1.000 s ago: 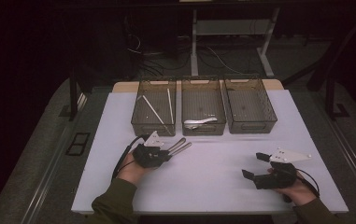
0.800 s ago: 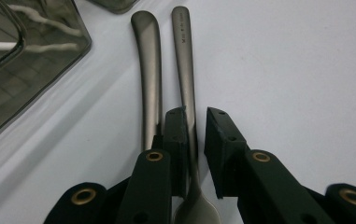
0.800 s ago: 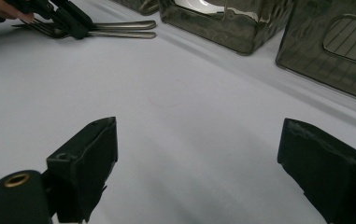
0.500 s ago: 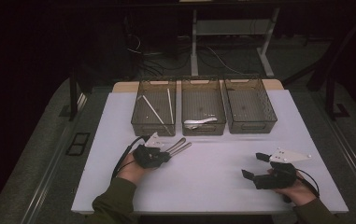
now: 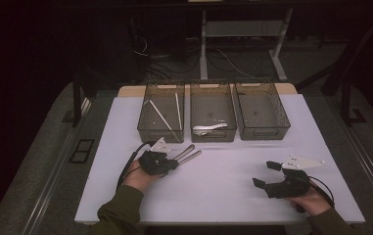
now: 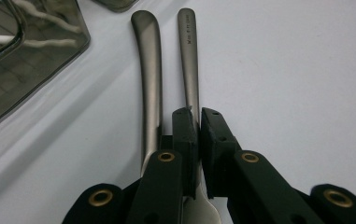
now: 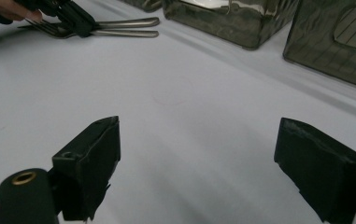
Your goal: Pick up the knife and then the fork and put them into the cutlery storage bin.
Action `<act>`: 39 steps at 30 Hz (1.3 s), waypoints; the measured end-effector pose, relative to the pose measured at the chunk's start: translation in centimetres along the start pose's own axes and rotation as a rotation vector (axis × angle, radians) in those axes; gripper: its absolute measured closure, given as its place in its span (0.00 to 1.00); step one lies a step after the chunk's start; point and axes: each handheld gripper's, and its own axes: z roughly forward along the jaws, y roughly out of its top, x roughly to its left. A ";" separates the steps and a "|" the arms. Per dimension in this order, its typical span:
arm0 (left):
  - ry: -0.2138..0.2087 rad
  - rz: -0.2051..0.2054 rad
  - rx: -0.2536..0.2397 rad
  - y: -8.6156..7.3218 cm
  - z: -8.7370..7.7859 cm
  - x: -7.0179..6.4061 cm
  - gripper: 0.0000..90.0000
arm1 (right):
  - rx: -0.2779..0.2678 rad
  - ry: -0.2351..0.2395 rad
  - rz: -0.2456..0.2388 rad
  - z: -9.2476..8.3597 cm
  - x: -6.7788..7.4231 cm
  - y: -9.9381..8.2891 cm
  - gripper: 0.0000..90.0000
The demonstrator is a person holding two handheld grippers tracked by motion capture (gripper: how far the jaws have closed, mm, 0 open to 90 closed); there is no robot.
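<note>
Two metal utensils lie side by side on the white table, just in front of the left bin; their long axes run nearly parallel, handles pointing away from the left gripper toward the bins and slightly to the person's right in the high view. The business ends are mostly hidden: in the left gripper view the black jaws cover them, with only a pale widening showing at the bottom edge; in the right gripper view tines show at the far left, so at least one is a fork, though what the other utensil is I cannot tell. The left gripper's jaws have just been closing and now stand together, clamped on the neck of the right-hand utensil; the left-hand one lies just beside the jaw, outside it. The right gripper rests near the table's right front, jaws wide apart with nothing between them, well apart from the utensils. Bin contents are dim; pale sticks in the left bin and something white in the middle bin are hard to make out.
</note>
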 end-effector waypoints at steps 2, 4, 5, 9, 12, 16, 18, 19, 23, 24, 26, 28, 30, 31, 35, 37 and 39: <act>-0.007 0.005 -0.008 0.2 -0.2 -0.1 0.94 | 0.017 0.022 0.004 0.1 -0.1 0.1 0.16; -0.012 0.006 -0.023 0.3 -0.4 -0.2 0.94 | 0.033 0.039 0.012 0.1 -0.2 0.3 0.16; -0.017 0.004 -0.028 0.4 -0.5 -0.2 0.94 | 0.033 0.039 0.012 0.1 -0.2 0.3 0.16; -0.030 0.019 -0.048 0.7 -1.0 -0.5 0.94 | 0.069 0.068 0.029 -0.1 -0.3 0.6 0.16; -0.039 0.029 -0.069 1.1 -1.3 -0.8 0.94 | 0.062 0.064 0.008 -0.6 -0.3 0.8 0.16; -0.063 0.050 -0.090 1.5 -1.7 -1.3 0.94 | 0.028 0.105 0.033 -1.3 -0.7 1.1 0.16; -0.076 0.061 -0.095 1.7 -1.8 -1.5 0.94 | 0.027 0.106 0.026 -1.5 -0.7 1.1 0.16; -0.083 0.067 -0.100 1.9 -1.9 -1.7 0.94 | 0.026 0.103 0.022 -1.6 -0.7 1.2 0.16; -0.111 0.085 -0.112 2.3 -2.0 -2.3 0.94 | 0.036 0.095 0.007 -1.6 -0.7 1.3 0.16; -0.120 0.088 -0.116 2.4 -1.9 -2.4 0.94 | 0.040 0.094 0.001 -1.6 -0.7 1.3 0.16; -0.137 0.107 -0.116 2.6 -1.9 -2.8 0.94 | 0.048 0.099 -0.012 -1.5 -0.7 1.3 0.16; -0.157 0.121 -0.113 2.8 -1.8 -3.2 0.94 | 0.055 0.100 -0.021 -1.5 -0.6 1.3 0.17; -0.177 0.139 -0.111 3.0 -1.6 -3.6 0.94 | 0.074 0.111 -0.046 -1.4 -0.4 1.4 0.17; -0.187 0.146 -0.110 3.1 -1.5 -3.8 0.94 | 0.074 0.111 -0.046 -1.4 -0.4 1.4 0.17; -0.216 0.172 -0.092 3.5 -1.0 -4.7 0.94 | 0.098 0.116 -0.057 -1.1 -0.3 1.5 0.17; -0.232 0.185 -0.084 3.7 -0.7 -5.1 0.94 | 0.115 0.099 -0.090 -1.0 -0.2 1.6 0.18; -0.246 0.200 -0.074 3.9 -0.5 -5.5 0.94 | 0.127 0.094 -0.110 -1.0 -0.1 1.8 0.18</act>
